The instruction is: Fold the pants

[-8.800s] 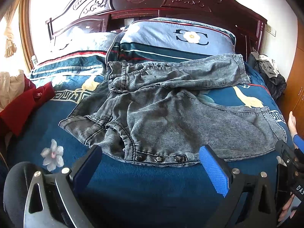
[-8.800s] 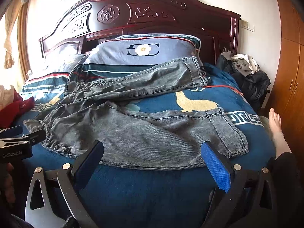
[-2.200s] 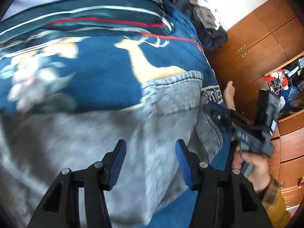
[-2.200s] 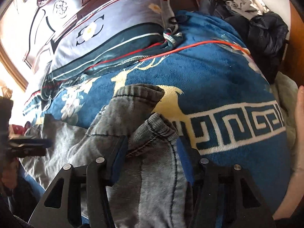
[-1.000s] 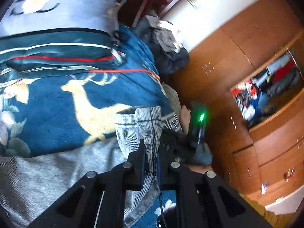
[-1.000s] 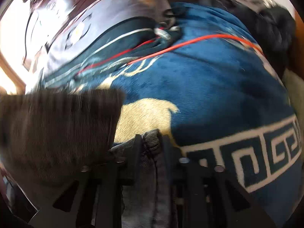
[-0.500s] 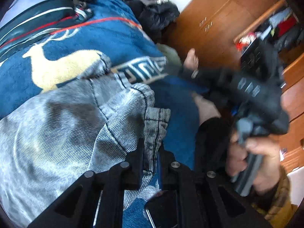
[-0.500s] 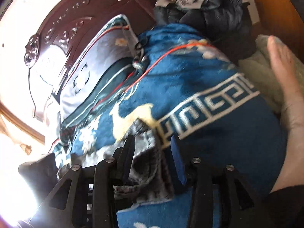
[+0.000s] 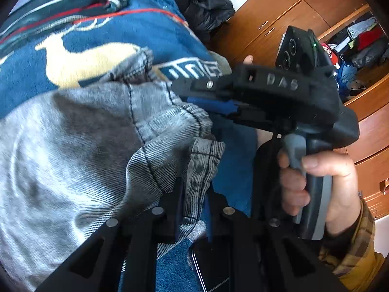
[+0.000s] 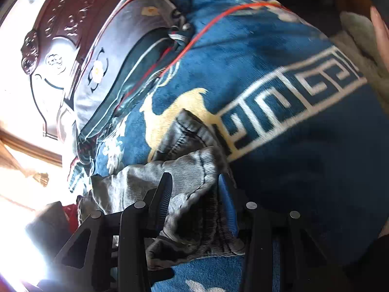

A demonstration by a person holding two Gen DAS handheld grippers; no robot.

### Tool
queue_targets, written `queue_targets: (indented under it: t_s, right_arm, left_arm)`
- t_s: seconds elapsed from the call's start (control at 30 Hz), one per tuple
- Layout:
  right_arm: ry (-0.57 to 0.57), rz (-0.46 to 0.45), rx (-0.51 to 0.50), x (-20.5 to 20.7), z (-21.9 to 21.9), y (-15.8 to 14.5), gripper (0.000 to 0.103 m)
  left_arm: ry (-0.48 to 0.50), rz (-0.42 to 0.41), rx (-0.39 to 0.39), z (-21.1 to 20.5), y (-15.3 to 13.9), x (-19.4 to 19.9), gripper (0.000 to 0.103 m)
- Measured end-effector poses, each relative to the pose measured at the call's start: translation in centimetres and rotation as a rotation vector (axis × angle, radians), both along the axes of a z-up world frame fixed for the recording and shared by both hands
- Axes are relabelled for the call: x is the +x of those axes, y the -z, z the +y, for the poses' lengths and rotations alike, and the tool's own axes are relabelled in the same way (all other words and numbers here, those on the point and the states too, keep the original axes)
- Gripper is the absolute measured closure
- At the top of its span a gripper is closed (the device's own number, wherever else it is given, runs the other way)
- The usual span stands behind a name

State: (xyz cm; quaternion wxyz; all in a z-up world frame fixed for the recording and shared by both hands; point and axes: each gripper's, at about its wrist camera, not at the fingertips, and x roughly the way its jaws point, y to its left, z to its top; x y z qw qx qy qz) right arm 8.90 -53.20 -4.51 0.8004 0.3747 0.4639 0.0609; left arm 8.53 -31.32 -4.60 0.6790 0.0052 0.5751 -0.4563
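Observation:
The grey denim pants [image 9: 80, 141] lie on the blue bedspread, leg ends bunched near the bed's foot. My left gripper [image 9: 194, 194] is shut on a leg hem [image 9: 204, 160]. In the left wrist view my right gripper [image 9: 192, 97] reaches in from the right, held in a hand, its blue pads at the bunched hems. In the right wrist view my right gripper [image 10: 194, 187] has its jaws apart with crumpled denim [image 10: 184, 177] lying between them.
The blue bedspread [image 10: 279, 73] with a deer and key pattern covers the bed. Pillows [image 10: 116, 46] and a carved headboard [image 10: 51, 36] lie beyond. A wooden wardrobe [image 9: 287, 22] and a dark clothes pile [image 9: 204, 7] stand at the bed's side. A phone [image 9: 211, 267] lies under my left gripper.
My left gripper stays shut on the leg hem. My right gripper has opened wider around the other hem and moved closer to my left gripper.

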Motion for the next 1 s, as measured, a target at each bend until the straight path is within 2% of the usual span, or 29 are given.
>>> queue_targets:
  t_s: [0.13,0.17,0.2,0.23,0.27,0.4,0.47,0.5,0.57,0.63,0.67,0.77,0.87,0.93,1.0]
  right_arm:
    - [-0.014,0.041,0.047,0.7,0.0,1.3,0.067]
    - [-0.025,0.054,0.036,1.0,0.3,1.5,0.075]
    - [-0.023,0.056,0.012,1.2,0.4,1.4,0.088]
    - [-0.031,0.042,-0.035,1.4,0.6,0.8,0.09]
    - [-0.036,0.015,-0.064,1.5,0.7,0.3,0.093]
    - [-0.04,-0.222,-0.255,1.2,1.9,-5.5,0.094]
    - [-0.013,-0.259,-0.281,1.3,1.8,-6.3,0.094]
    - [-0.005,-0.24,-0.261,1.5,1.3,-6.0,0.093]
    - [-0.011,-0.176,-0.147,1.9,0.3,-4.2,0.092]
    - [0.014,-0.116,-0.104,1.9,-0.5,-2.8,0.078]
    - [0.017,-0.069,-0.101,1.9,-0.9,-2.0,0.067]
    - [0.022,-0.059,-0.085,1.5,-1.3,-1.5,0.067]
    - [0.016,-0.059,0.001,1.5,-1.5,-0.9,0.067]
    - [-0.005,-0.047,0.044,2.0,-1.1,-0.3,0.067]
    - [-0.032,-0.018,0.067,2.8,-0.7,0.5,0.067]
  left_arm:
    - [-0.014,0.016,-0.013,0.0,0.3,0.0,0.086]
    - [-0.016,0.018,-0.015,0.0,0.3,0.0,0.086]
    - [-0.018,0.018,-0.017,0.0,0.2,0.0,0.086]
    - [-0.02,0.016,-0.021,0.0,0.1,-0.1,0.086]
    - [-0.023,0.012,-0.029,-0.1,-0.1,-0.1,0.086]
    - [-0.04,-0.014,-0.047,-1.0,-0.8,0.0,0.086]
    - [-0.047,-0.003,-0.035,-1.8,-0.5,0.2,0.08]
    - [-0.045,0.007,-0.039,-2.1,-0.4,0.2,0.078]
    - [-0.044,0.034,-0.037,-2.2,0.3,0.0,0.07]
    - [-0.038,0.069,-0.039,-1.9,1.3,-0.1,0.066]
    - [-0.041,0.081,-0.044,-1.8,1.7,-0.1,0.066]
    - [-0.063,0.11,-0.082,-0.6,1.6,0.1,0.066]
    - [-0.072,0.115,-0.131,0.8,0.6,0.1,0.065]
    - [-0.072,0.098,-0.154,1.8,-0.1,-0.1,0.058]
    - [-0.071,0.088,-0.16,2.7,-0.4,-0.6,0.055]
